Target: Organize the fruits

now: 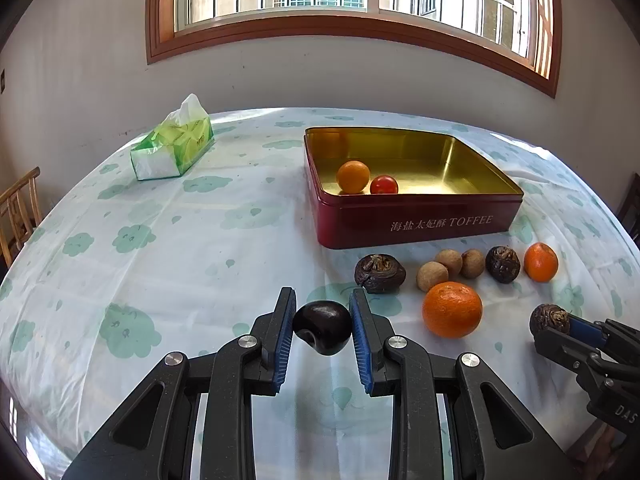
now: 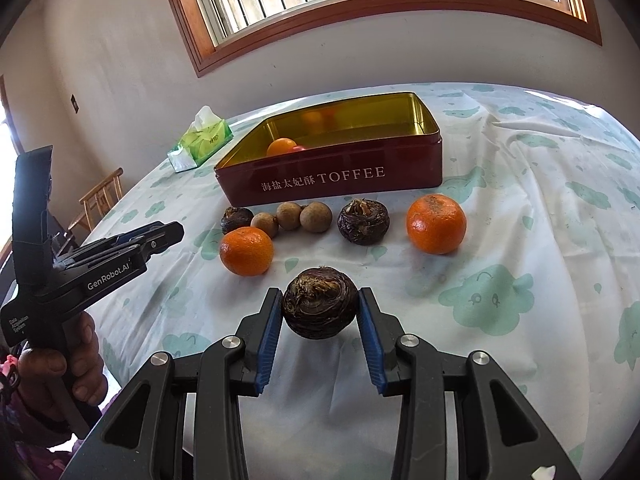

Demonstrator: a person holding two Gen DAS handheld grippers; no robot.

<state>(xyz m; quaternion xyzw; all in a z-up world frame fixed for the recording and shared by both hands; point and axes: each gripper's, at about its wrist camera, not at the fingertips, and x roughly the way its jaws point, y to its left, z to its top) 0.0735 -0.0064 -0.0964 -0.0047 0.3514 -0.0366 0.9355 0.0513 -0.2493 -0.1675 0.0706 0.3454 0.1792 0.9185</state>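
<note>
My left gripper (image 1: 322, 308) is shut on a smooth, dark water chestnut (image 1: 322, 327), both blue pads pressing its sides just above the cloth. My right gripper (image 2: 320, 294) is shut on a rougher water chestnut (image 2: 320, 307) with a dry tuft on top. The red toffee tin (image 1: 420, 224) stands open behind them, with a small orange (image 1: 353, 176) and a cherry tomato (image 1: 384, 185) inside. In front of the tin lie two oranges (image 2: 246, 251) (image 2: 436, 224), two water chestnuts (image 2: 363, 221) (image 2: 237, 218) and three longans (image 2: 288, 216).
A green tissue pack (image 1: 174, 148) lies far left on the round table's flowered cloth (image 1: 160, 240). A wooden chair (image 1: 20, 208) stands past the left edge. A hand (image 2: 80, 364) holds the left gripper's handle. A wall with a window rises behind.
</note>
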